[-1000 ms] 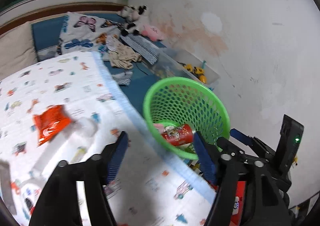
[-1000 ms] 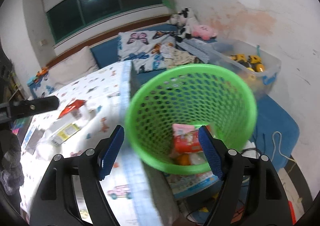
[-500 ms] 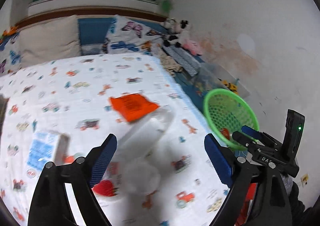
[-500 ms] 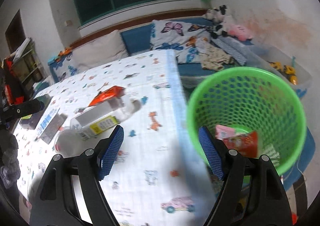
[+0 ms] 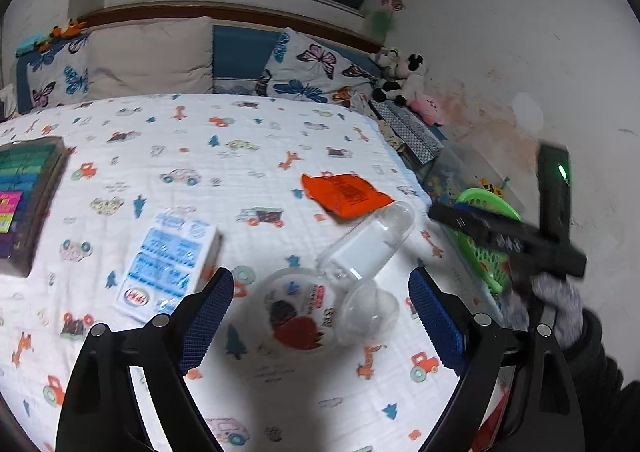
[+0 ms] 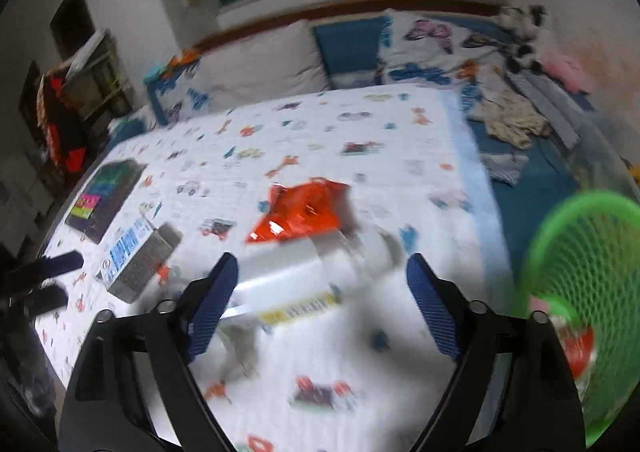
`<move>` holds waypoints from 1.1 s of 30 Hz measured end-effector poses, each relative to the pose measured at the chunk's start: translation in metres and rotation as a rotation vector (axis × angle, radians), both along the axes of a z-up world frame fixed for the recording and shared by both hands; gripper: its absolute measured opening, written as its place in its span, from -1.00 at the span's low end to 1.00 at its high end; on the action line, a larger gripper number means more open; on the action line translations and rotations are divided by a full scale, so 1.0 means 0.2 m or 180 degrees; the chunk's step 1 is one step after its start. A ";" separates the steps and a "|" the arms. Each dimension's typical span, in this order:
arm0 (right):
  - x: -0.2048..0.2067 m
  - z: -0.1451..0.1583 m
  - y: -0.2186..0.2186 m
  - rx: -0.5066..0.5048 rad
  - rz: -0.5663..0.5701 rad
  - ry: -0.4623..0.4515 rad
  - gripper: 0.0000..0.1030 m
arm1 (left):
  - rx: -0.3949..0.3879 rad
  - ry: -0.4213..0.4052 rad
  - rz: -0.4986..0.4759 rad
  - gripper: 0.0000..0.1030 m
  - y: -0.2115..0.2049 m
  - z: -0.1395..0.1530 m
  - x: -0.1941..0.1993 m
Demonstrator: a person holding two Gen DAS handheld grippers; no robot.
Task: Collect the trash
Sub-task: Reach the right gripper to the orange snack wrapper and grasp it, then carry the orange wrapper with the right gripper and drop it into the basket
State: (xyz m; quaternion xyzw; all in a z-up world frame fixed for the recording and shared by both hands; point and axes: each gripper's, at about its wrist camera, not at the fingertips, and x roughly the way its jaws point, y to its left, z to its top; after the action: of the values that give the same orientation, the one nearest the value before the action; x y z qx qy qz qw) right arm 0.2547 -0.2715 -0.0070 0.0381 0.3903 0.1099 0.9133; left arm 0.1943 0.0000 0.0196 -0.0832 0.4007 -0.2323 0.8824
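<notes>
Orange wrapper (image 5: pixel 344 194) lies on the printed sheet (image 5: pixel 240 156) that covers the surface, near its right edge; whether that surface is a bed or a worktop cannot be told. Just near of the wrapper lies a clear bottle (image 5: pixel 368 244) on its side, and touching the bottle's near end sit a round clear lid with a red print (image 5: pixel 298 316) and a clear dome (image 5: pixel 370 310). Left of these lies a blue-and-white box (image 5: pixel 168 264), and at the far left edge a dark flat case (image 5: pixel 28 204).

Left claw (image 5: pixel 320 316) hangs above the lid and dome with its jaws spread wide, grasping nothing. Right claw (image 6: pixel 322 312) is likewise released, jaws wide apart over the bottle (image 6: pixel 312 276), with the wrapper (image 6: pixel 306 212) just beyond; this view is blurred. The same right claw shows in the left view as a black bar (image 5: pixel 508 240) at the right, in front of the basket (image 5: pixel 486 236).

Off the sheet's right edge the green mesh basket (image 6: pixel 592 292) stands lower, with red trash (image 6: pixel 576 344) inside. Pillows (image 5: pixel 148 56) and plush toys (image 5: pixel 404 86) line the far wall.
</notes>
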 end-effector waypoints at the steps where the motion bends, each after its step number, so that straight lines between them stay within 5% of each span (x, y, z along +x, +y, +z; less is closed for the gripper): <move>1: 0.04 0.00 0.03 -0.0047 0.0021 -0.0004 0.69 | -0.0013 0.0014 0.0002 0.67 0.01 -0.01 0.00; 11: 0.48 -0.12 0.27 -0.0442 0.0177 0.0497 0.76 | -0.0044 0.0116 -0.0004 0.67 0.06 -0.08 0.01; 20: 0.62 -0.28 0.34 -0.0747 0.0199 0.0762 0.76 | -0.0007 0.0130 -0.0071 0.67 0.08 -0.11 0.02; 26: 0.62 -0.33 0.34 -0.0729 0.0214 0.0845 0.26 | 0.0048 0.0180 -0.0201 0.67 0.03 -0.16 0.00; 33: 0.55 -0.23 0.31 -0.0623 0.0206 0.0626 0.17 | 0.0169 0.0212 -0.0491 0.67 -0.14 -0.24 -0.04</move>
State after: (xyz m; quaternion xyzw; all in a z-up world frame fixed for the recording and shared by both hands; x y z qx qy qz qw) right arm 0.3651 -0.2094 -0.0526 -0.0532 0.4878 0.0965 0.8660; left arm 0.1870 -0.0285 -0.0282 -0.0364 0.4411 -0.2859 0.8499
